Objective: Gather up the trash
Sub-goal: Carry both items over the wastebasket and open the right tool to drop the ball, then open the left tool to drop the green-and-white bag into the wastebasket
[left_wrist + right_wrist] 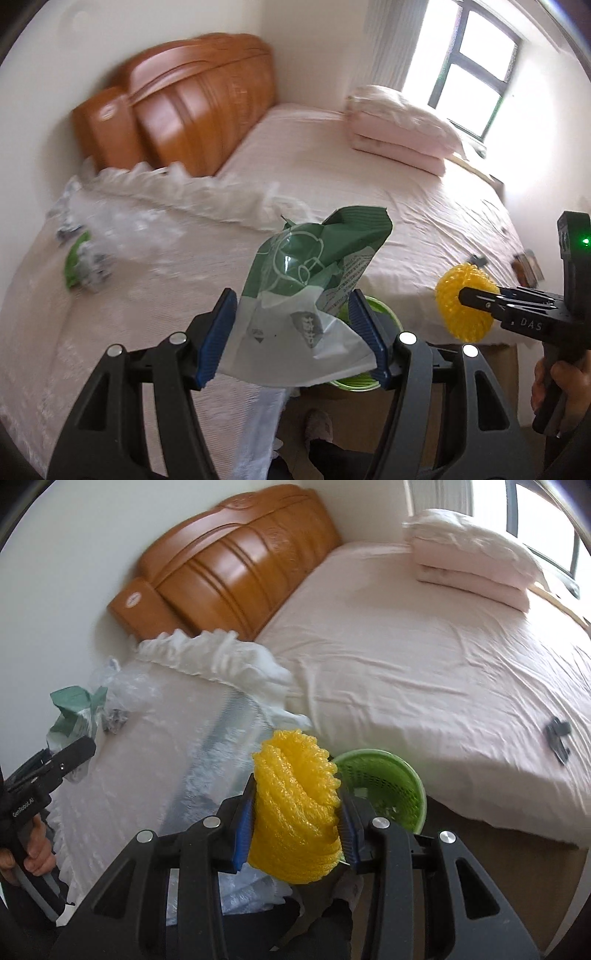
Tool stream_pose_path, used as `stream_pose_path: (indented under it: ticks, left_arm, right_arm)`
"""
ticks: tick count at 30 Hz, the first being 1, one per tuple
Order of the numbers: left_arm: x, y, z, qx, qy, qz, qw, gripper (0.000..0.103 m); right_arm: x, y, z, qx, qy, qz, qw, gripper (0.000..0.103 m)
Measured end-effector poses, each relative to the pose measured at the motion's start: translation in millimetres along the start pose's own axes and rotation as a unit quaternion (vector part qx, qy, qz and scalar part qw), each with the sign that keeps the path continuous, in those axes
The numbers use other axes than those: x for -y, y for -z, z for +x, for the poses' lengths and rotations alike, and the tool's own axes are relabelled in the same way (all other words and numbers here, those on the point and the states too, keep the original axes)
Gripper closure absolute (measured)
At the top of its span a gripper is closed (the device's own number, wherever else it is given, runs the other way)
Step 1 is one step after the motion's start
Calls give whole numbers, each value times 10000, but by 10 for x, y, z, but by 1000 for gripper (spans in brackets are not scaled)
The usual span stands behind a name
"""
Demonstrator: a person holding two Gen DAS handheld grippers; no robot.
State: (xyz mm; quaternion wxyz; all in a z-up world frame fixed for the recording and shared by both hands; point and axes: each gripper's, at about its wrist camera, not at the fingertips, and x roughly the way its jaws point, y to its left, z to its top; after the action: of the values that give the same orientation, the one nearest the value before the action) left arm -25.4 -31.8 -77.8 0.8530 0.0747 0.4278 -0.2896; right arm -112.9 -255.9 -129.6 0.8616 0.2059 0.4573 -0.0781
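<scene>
While wrapper [310,280] hides basket [384,786], right view bares it

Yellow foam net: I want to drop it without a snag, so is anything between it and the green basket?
Nothing visible. The yellow foam net, clamped in the right hand-held gripper, sits just left of the green basket, whose open mouth shows uncovered.

The bin [384,790] is sitting on the floor between the near table [147,760] on the left and the bed [424,672] on the right. The headboard [229,572] is standing at the far left of the bed, and folded bedding [469,557] is lying on its far right part. Wrappers [83,262] are lying on the table's left part.
</scene>
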Motion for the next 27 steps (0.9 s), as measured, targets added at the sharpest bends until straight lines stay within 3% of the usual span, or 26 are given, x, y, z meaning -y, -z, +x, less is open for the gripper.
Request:
stream_pose_path:
  ticks: [7, 12, 13, 17, 21, 27]
  left_arm:
    - [330, -61, 104, -30, 235, 327, 9992, 42]
    - [406, -36, 150, -127, 279, 386, 9988, 42]
    - [419, -31, 159, -145, 285, 397, 9987, 42]
    - [472, -30, 179, -176, 263, 470, 9984, 42]
    - [501, -19, 201, -220, 261, 500, 9982, 42]
    - [545, -4, 236, -279, 295, 566, 9976, 42]
  right_arm:
    - [279, 39, -23, 134, 146, 248, 9995, 62]
    - [477, 75, 331, -33, 309, 336, 9990, 61]
    - [532, 90, 459, -90, 276, 385, 9988, 56]
    - [588, 120, 759, -261, 547, 320, 9976, 3]
    - [609, 151, 960, -545, 832, 249, 9947, 2]
    - [654, 166, 823, -418, 749, 411, 9955, 2]
